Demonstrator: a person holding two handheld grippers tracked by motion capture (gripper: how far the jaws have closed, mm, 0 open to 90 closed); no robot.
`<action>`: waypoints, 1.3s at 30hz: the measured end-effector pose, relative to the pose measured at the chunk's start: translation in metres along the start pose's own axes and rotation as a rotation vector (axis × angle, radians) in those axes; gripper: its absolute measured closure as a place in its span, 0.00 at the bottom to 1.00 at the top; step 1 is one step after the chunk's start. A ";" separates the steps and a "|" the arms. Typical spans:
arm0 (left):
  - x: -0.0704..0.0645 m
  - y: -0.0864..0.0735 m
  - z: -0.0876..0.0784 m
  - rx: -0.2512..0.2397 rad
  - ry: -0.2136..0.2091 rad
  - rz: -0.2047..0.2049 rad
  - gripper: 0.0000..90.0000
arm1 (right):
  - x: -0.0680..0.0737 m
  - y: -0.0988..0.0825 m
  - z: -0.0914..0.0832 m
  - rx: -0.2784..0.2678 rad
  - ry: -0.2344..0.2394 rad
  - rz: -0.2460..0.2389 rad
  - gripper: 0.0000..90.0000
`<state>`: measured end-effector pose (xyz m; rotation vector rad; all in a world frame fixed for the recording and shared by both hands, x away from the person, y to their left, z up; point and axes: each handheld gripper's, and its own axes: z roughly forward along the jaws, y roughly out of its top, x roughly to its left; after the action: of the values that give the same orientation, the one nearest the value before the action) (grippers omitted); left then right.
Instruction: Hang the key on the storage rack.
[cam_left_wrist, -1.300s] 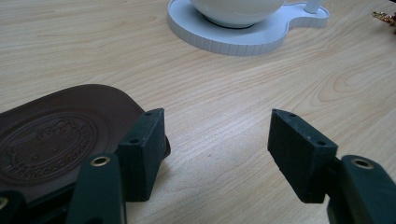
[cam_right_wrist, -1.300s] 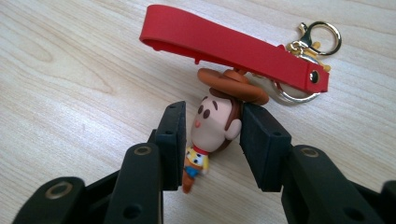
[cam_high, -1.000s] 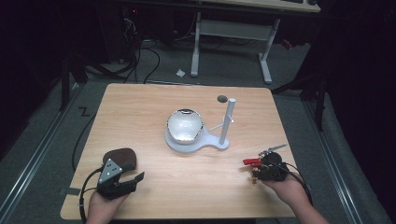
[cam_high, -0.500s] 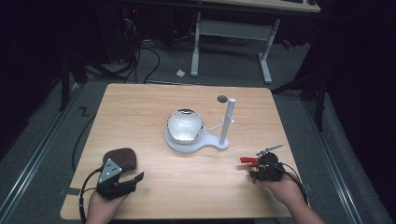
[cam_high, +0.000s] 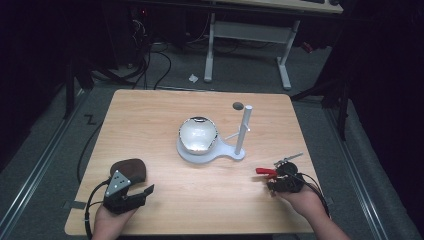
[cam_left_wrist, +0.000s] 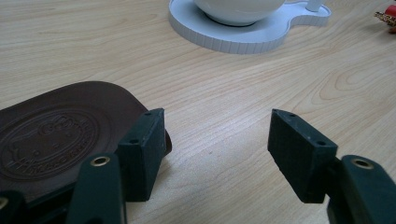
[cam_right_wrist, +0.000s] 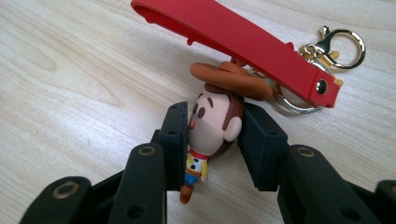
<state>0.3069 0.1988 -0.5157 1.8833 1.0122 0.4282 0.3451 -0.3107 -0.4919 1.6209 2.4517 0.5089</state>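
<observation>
- Closing on the figure's head, the right tongs (cam_right_wrist: 212, 140) have just narrowed; both pads now press the cowboy keychain figure (cam_right_wrist: 212, 128) by its cheeks, so I judge the grasp made and a lift the likely next move.
- The red strap (cam_right_wrist: 233, 44) lies across the figure's hat toward twelve o'clock, and the gold clasp ring (cam_right_wrist: 343, 44) sits at two o'clock, both resting on the tabletop (cam_right_wrist: 70, 70).
- In the high view the keychain sits at four o'clock of the tabletop, with the white stand (cam_high: 210, 150) and its upright post (cam_high: 243, 129) near the centre.
- The left tongs (cam_left_wrist: 217, 149) stand wide apart, holding nothing; the brown leather pouch (cam_left_wrist: 56, 140) lies just beside the jaw at nine o'clock.
</observation>
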 end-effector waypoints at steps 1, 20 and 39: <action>0.000 0.000 0.000 0.001 0.000 0.000 0.41 | 0.001 0.000 -0.001 0.005 0.000 -0.009 0.71; -0.001 0.000 0.001 0.008 0.001 0.009 0.41 | 0.019 0.005 -0.037 0.022 -0.013 -0.137 0.76; 0.001 -0.001 0.002 0.007 0.000 0.000 0.41 | 0.030 0.015 -0.072 -0.002 0.004 -0.173 0.76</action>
<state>0.3083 0.1986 -0.5174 1.8893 1.0142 0.4251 0.3232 -0.2923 -0.4178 1.3912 2.5624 0.4876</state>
